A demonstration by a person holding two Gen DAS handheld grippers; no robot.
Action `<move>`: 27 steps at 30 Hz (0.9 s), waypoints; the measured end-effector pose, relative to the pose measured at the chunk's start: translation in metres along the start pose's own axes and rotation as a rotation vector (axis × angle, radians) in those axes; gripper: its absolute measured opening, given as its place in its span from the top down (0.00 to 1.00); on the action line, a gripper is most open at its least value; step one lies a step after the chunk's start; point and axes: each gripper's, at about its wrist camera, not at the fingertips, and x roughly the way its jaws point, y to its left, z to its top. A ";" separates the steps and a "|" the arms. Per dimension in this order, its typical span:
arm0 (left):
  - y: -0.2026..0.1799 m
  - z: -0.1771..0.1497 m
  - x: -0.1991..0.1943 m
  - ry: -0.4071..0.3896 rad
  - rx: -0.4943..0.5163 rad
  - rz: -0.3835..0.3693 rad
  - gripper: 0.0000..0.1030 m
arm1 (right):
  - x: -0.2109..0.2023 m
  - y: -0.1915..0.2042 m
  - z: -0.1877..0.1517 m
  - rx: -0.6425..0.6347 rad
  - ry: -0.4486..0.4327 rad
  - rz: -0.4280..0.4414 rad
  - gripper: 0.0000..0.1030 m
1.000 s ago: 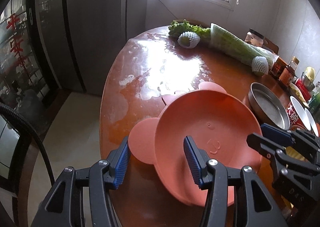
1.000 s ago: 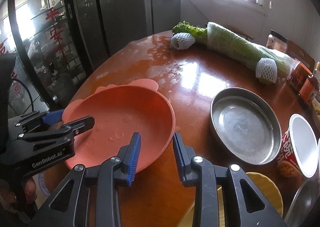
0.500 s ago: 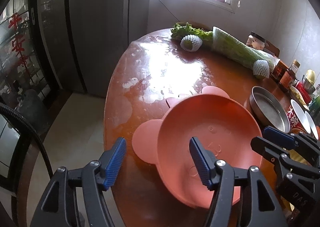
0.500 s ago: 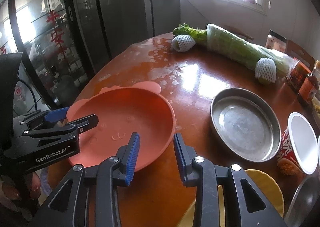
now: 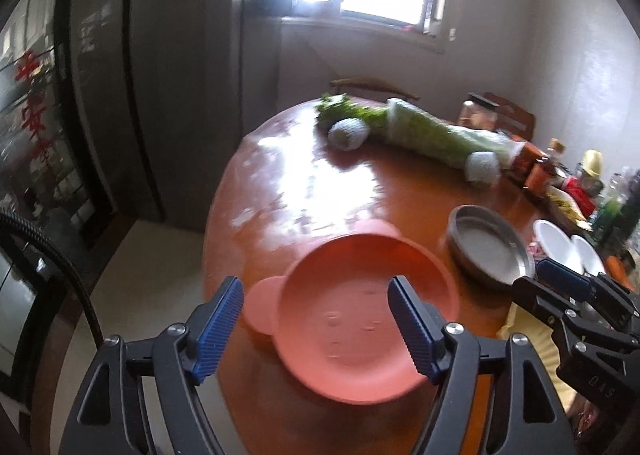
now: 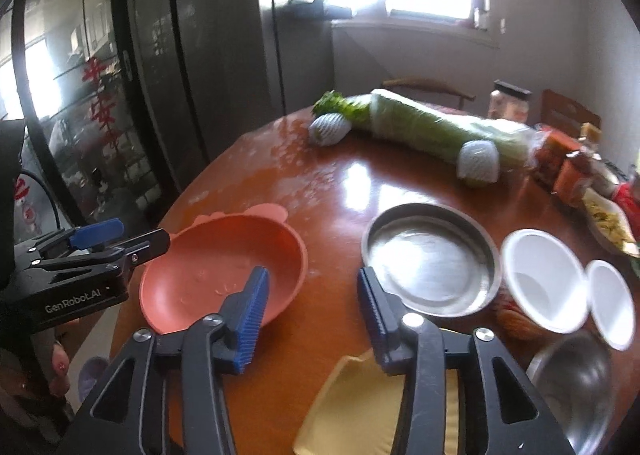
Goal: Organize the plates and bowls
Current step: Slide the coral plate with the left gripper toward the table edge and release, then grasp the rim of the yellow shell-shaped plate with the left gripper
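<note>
A pink plate with round ears [image 5: 352,319] lies on the round wooden table [image 5: 400,191] near its front left edge; it also shows in the right wrist view [image 6: 216,267]. My left gripper [image 5: 316,331] is open and empty, above and behind the plate. My right gripper [image 6: 312,303] is open and empty, above the table between the pink plate and a steel pan [image 6: 430,255]. A yellow square plate [image 6: 352,411] lies under the right gripper. Two white bowls [image 6: 540,279] and a steel bowl [image 6: 572,379] sit to the right.
A wrapped cabbage [image 6: 436,127] and two net-wrapped fruits [image 6: 478,161] lie at the table's back. Jars and bottles [image 6: 568,163] crowd the right side. A dark fridge [image 6: 200,55] stands left, past the table edge.
Both grippers have pulled back and risen from the pink plate. Both jaws have opened wider. The plate now lies free on the table.
</note>
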 end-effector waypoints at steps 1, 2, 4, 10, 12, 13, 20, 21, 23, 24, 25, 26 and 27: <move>-0.006 0.001 -0.003 -0.004 0.007 -0.014 0.28 | -0.008 -0.003 -0.001 0.006 -0.012 -0.005 0.51; -0.013 0.001 -0.006 -0.008 0.018 -0.029 0.28 | -0.017 -0.006 -0.002 0.014 -0.024 -0.011 0.51; -0.024 0.002 -0.011 -0.013 0.034 -0.053 0.28 | -0.032 -0.011 -0.004 0.020 -0.043 -0.025 0.49; -0.064 0.001 -0.020 -0.014 0.104 -0.120 0.28 | -0.074 -0.027 -0.016 0.047 -0.082 -0.071 0.46; -0.079 -0.001 -0.020 -0.008 0.130 -0.138 0.28 | -0.085 -0.032 -0.022 0.060 -0.089 -0.081 0.45; -0.085 -0.001 -0.019 -0.002 0.141 -0.148 0.28 | -0.090 -0.034 -0.025 0.065 -0.092 -0.085 0.45; -0.122 -0.015 -0.011 0.044 0.210 -0.197 0.28 | -0.117 -0.047 -0.057 0.099 -0.079 -0.132 0.44; -0.127 -0.017 -0.008 0.054 0.220 -0.198 0.28 | -0.120 -0.048 -0.062 0.106 -0.078 -0.135 0.44; -0.133 -0.023 -0.004 0.075 0.233 -0.203 0.28 | -0.122 -0.050 -0.073 0.114 -0.058 -0.130 0.44; -0.135 -0.025 -0.001 0.085 0.237 -0.207 0.28 | -0.121 -0.050 -0.078 0.111 -0.043 -0.131 0.44; -0.138 -0.029 0.004 0.102 0.243 -0.208 0.28 | -0.121 -0.050 -0.082 0.110 -0.033 -0.136 0.44; -0.139 -0.032 0.006 0.111 0.247 -0.205 0.28 | -0.122 -0.050 -0.088 0.115 -0.027 -0.143 0.44; -0.140 -0.035 0.008 0.117 0.252 -0.205 0.28 | -0.122 -0.051 -0.092 0.123 -0.019 -0.136 0.44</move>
